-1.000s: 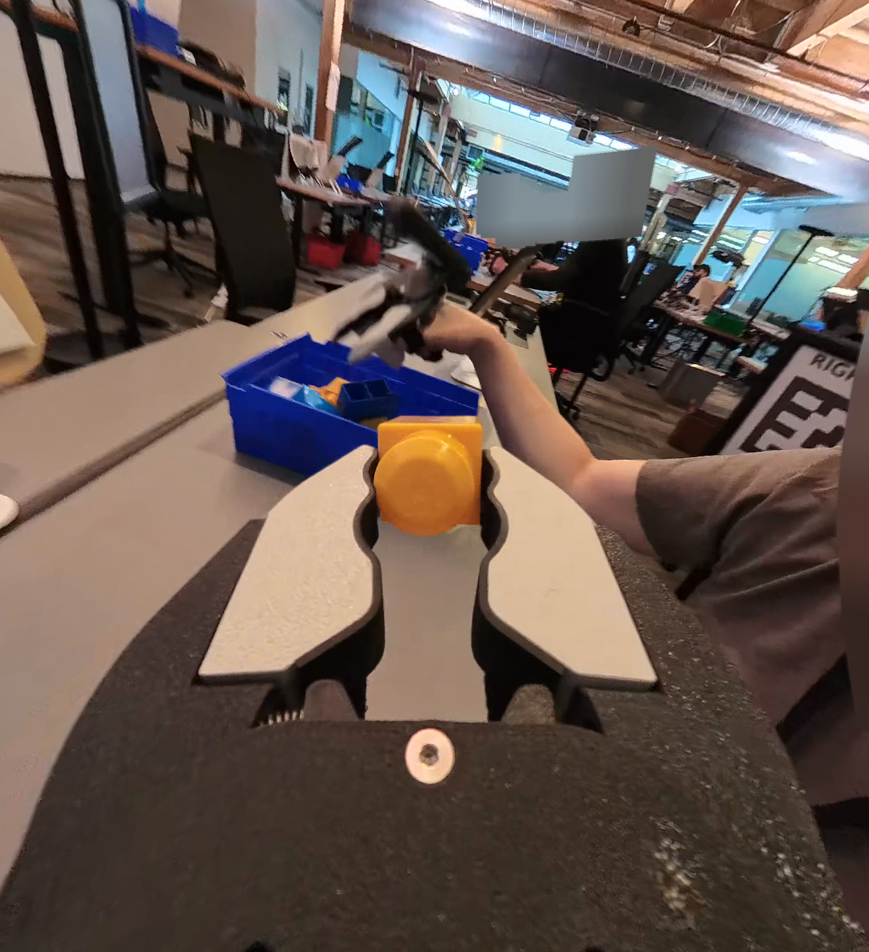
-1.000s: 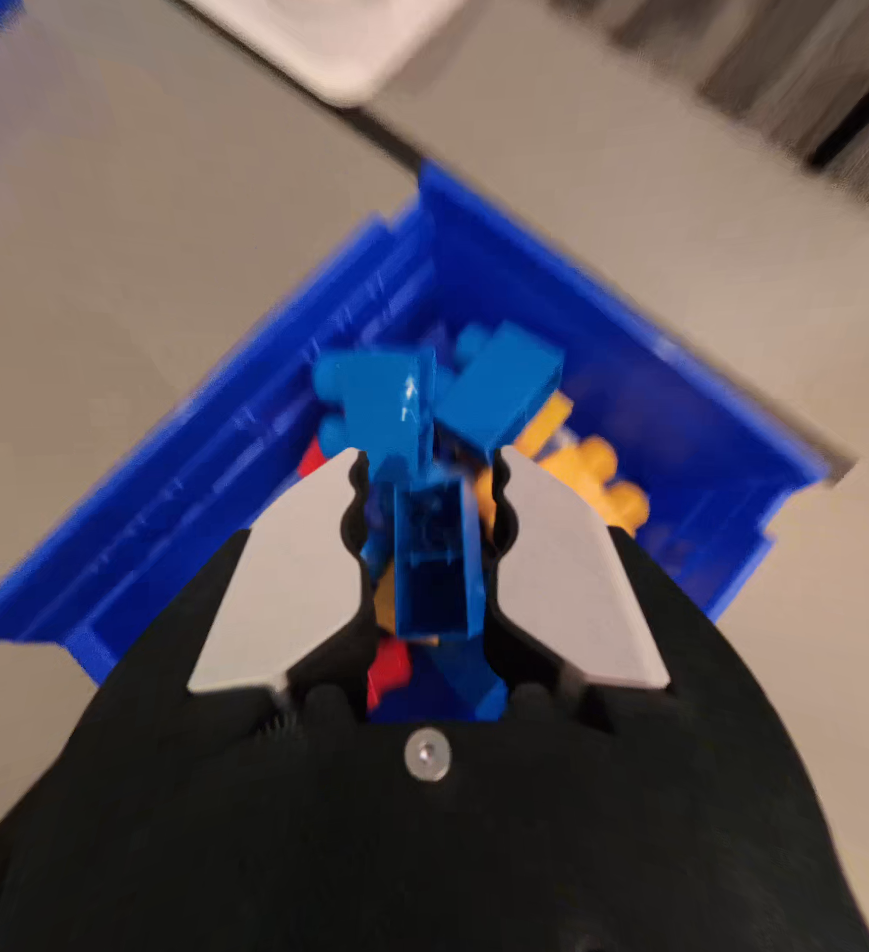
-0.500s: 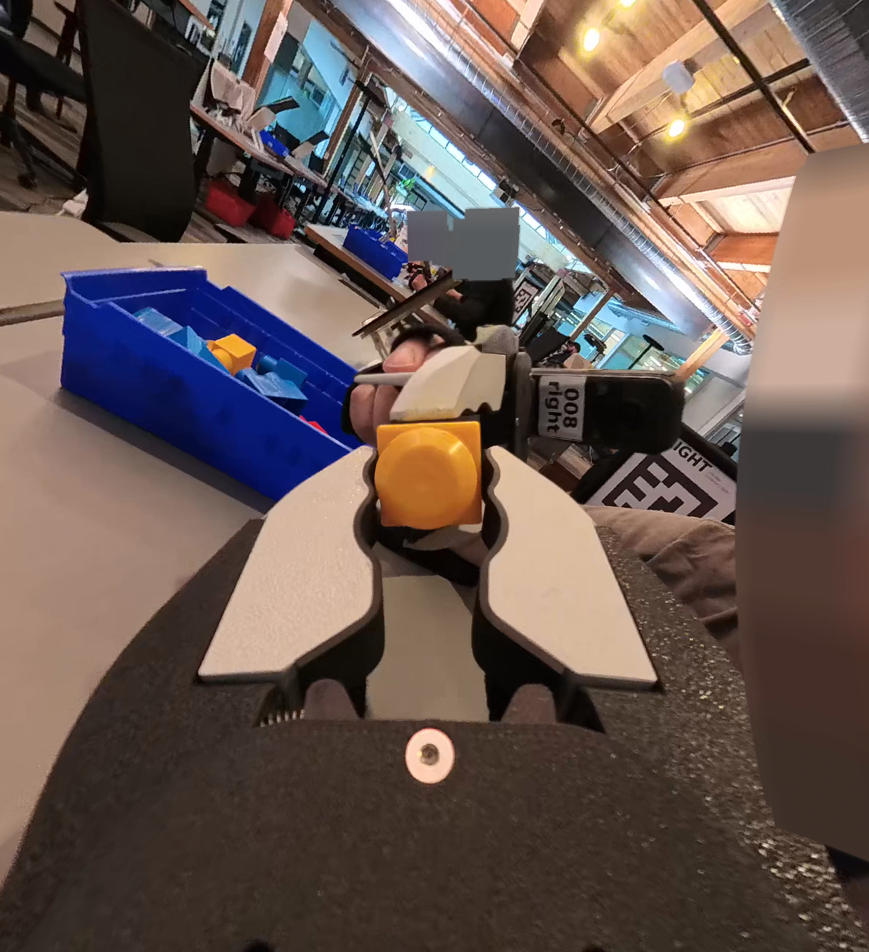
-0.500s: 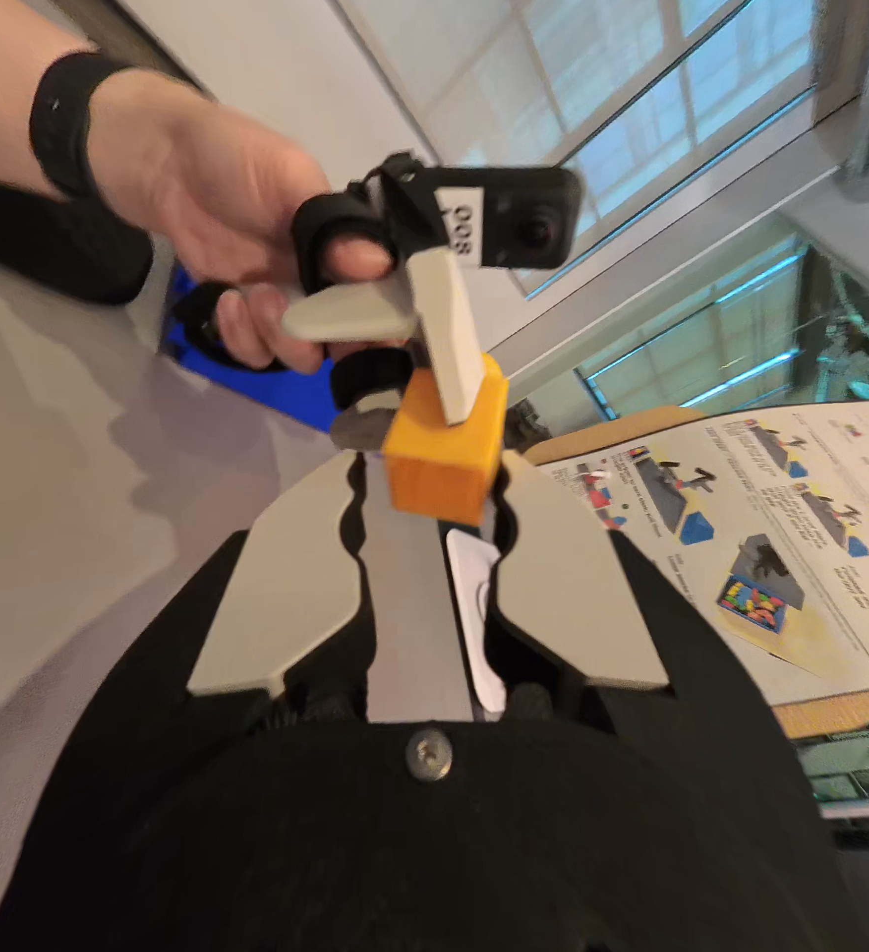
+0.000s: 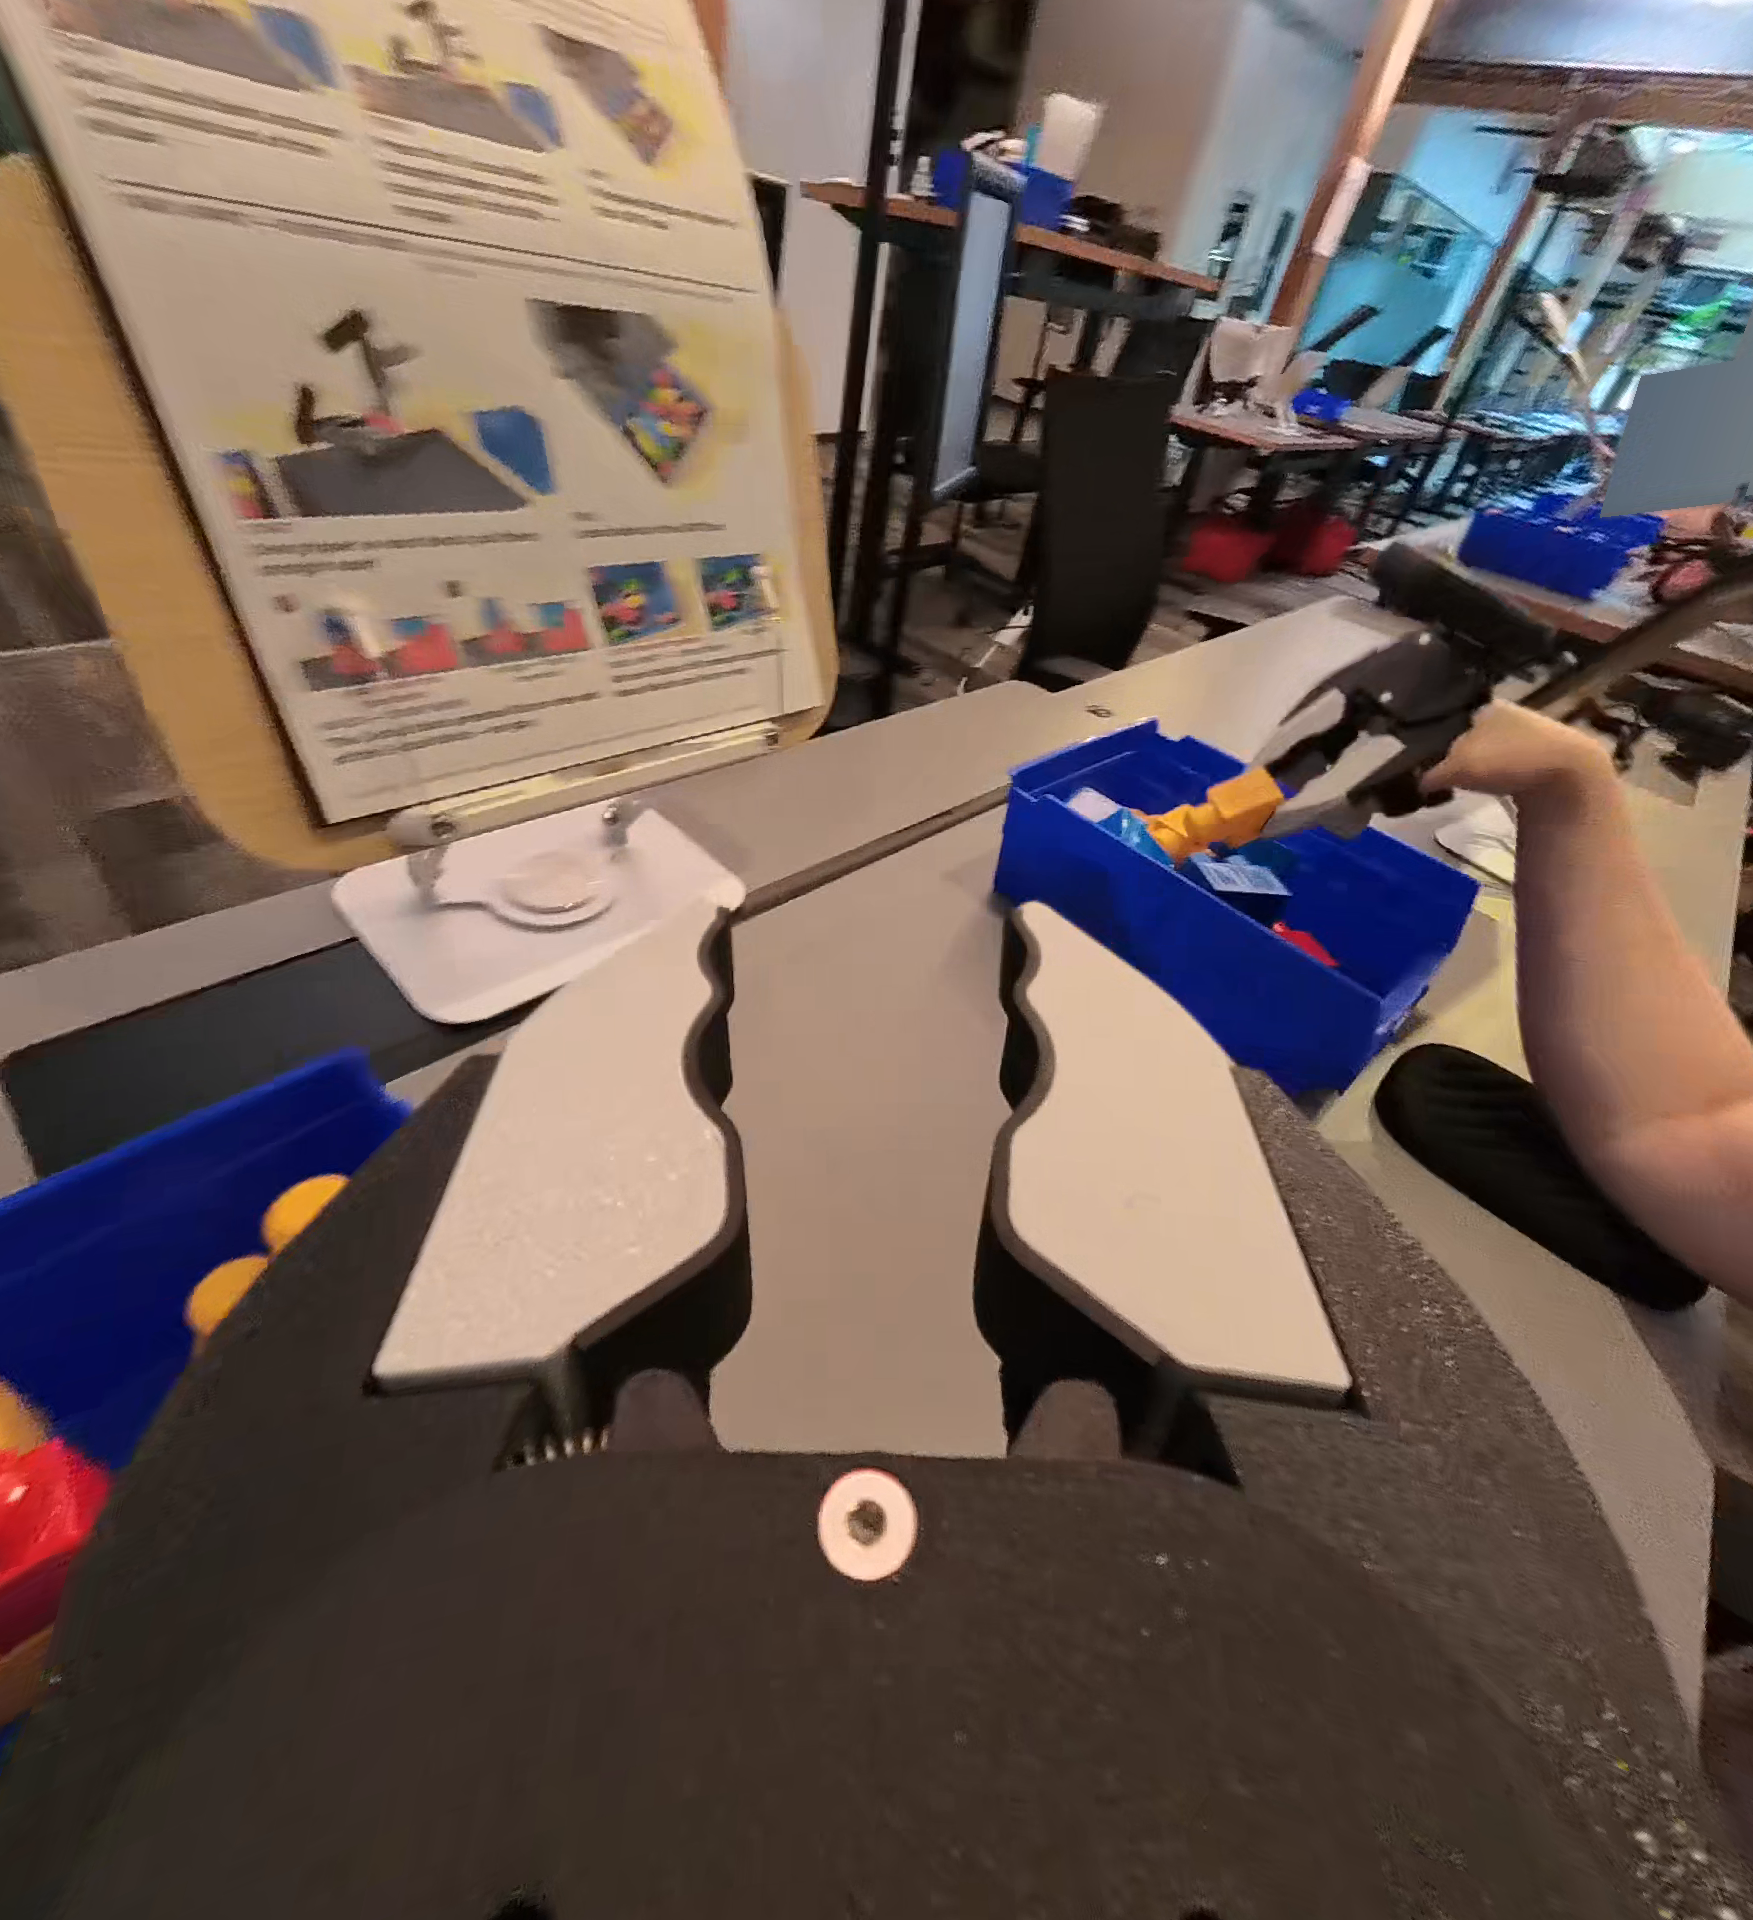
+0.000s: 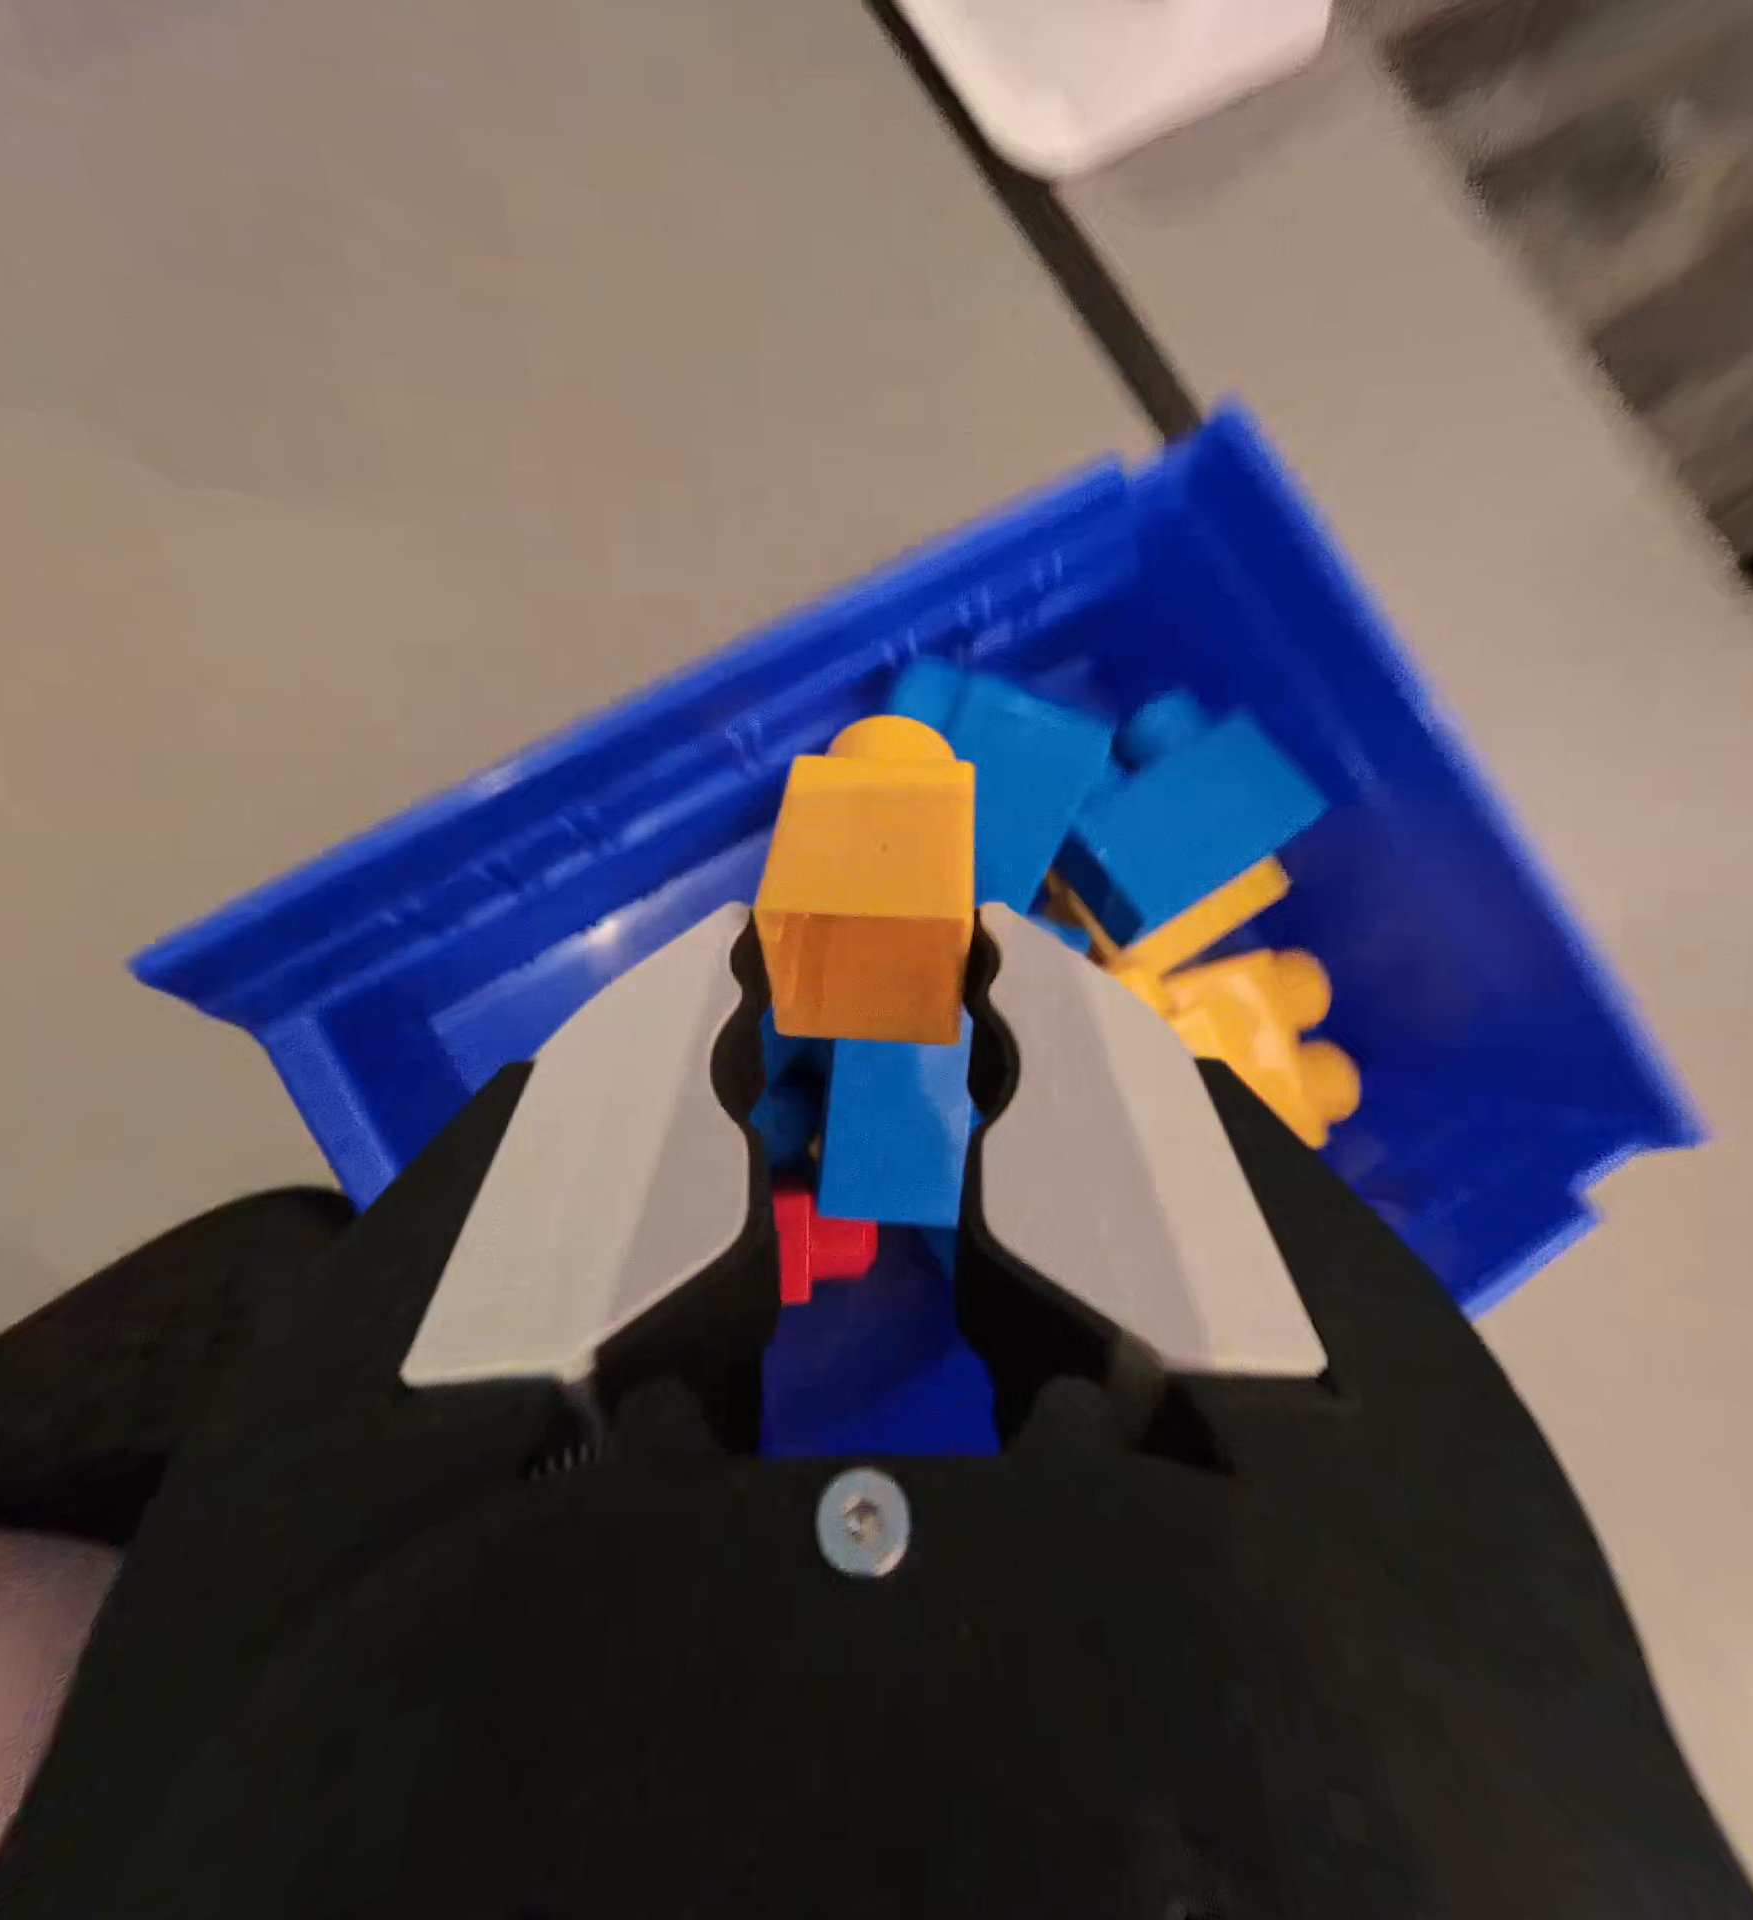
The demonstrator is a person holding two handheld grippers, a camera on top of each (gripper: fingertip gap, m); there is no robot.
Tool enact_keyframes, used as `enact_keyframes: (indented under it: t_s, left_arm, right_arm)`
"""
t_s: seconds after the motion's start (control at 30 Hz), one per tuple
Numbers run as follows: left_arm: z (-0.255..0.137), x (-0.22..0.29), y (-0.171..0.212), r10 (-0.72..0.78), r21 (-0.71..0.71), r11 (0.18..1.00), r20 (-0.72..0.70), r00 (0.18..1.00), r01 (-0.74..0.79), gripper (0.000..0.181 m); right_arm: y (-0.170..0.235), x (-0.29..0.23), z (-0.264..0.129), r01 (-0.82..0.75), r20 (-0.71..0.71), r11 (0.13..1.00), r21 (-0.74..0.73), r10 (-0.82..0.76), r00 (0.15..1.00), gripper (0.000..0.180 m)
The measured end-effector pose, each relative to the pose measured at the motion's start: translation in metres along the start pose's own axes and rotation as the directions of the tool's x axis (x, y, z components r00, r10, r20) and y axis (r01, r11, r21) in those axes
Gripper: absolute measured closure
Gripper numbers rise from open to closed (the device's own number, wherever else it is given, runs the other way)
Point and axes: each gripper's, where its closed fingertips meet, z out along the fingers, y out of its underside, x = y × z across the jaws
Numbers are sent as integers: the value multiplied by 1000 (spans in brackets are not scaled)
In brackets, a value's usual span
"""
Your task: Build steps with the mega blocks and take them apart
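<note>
An orange mega block (image 6: 867, 899) is pinched in the right claw (image 6: 864, 940) above a blue bin (image 6: 1454, 831) of blue, orange and red blocks on the grey table (image 6: 332, 416). The left claw (image 5: 864, 935) gapes, holding nothing.

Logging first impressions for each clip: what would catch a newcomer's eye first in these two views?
In the right wrist view, the orange block pinched at the tips of the right tool, held over the blue bin of blue, orange and red blocks. In the left wrist view, the left tool stands open and empty over the grey table, with a large instruction board propped behind it to the left.
</note>
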Motion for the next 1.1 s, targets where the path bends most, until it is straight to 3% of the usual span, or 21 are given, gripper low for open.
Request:
enact_keyframes:
  t_s: [0.13, 0.2, 0.3, 0.47, 0.63, 0.77, 0.87, 0.97, 1.1]
  left_arm:
    - [-17, -19, 4, -42, -46, 998, 32, 999, 44, 131]
    - [-28, -41, 7, -30, -65, 997, 122, 992, 38, 131]
    - [-46, -85, 27, 35, -178, 984, 293, 955, 18, 126]
    - [-59, -154, 82, 81, -366, 926, 432, 898, 92, 124]
    - [-34, -200, 122, 24, -352, 917, 518, 855, 188, 128]
    - [-32, -229, 153, 174, -460, 871, 618, 766, 174, 126]
    - [-33, -236, 168, 254, -540, 825, 614, 747, 164, 124]
    - [-25, -234, 176, 240, -545, 823, 589, 772, 161, 132]
    - [-33, -236, 188, 313, -639, 756, 546, 777, 144, 141]
  right_arm:
    - [33, 27, 29, -137, -3, 987, -88, 137, 991, 141]
    - [37, 38, 33, -156, -64, 981, -116, 150, 987, 133]
    - [16, 45, 20, -112, -151, 993, -33, 106, 983, 131]
    - [-37, 36, -8, 18, -248, 990, 139, 17, 969, 127]
    - [-52, 25, -7, 113, -293, 987, 117, -75, 953, 128]
    - [-50, 22, 3, 126, -281, 989, 74, -100, 954, 128]
    - [-49, 21, 10, 155, -280, 987, 44, -137, 950, 129]
    - [-52, 18, 16, 165, -264, 986, 38, -149, 953, 130]
    - [-52, 13, 23, 178, -246, 984, 17, -168, 954, 132]
